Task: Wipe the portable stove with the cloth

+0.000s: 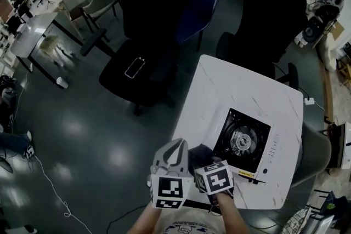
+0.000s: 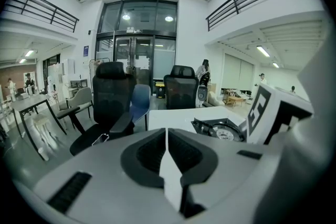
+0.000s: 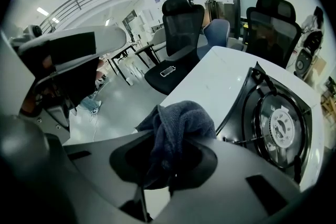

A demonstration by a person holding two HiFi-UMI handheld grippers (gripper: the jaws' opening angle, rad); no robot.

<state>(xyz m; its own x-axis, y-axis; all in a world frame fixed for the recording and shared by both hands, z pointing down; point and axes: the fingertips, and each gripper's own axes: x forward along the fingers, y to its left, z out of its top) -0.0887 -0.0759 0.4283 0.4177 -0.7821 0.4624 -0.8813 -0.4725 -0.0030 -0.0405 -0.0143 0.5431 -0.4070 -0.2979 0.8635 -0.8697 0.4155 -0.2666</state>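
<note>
Right gripper view: right gripper (image 3: 161, 168) jaws pinch a bunched fold of the dark blue-grey terry cloth (image 3: 181, 122), judged soft, light and limp, white-and-black portable gas stove (image 3: 278, 131) at 3 o'clock; left gripper (image 2: 167, 139) jaws pressed together, empty.

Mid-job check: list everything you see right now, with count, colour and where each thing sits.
Marble-pattern table: one, white, right of centre in the head view.
Portable gas stove: one, white body with black burner top, on the table's near right part.
Dark terry cloth: one, blue-grey, bunched just left of the stove.
Office chairs: two, black, beyond the table.
Plastic chair: one, blue, between them.
Phone: one, on the left black seat.
Left gripper: shut, empty.
Right gripper: shut on the cloth.
</note>
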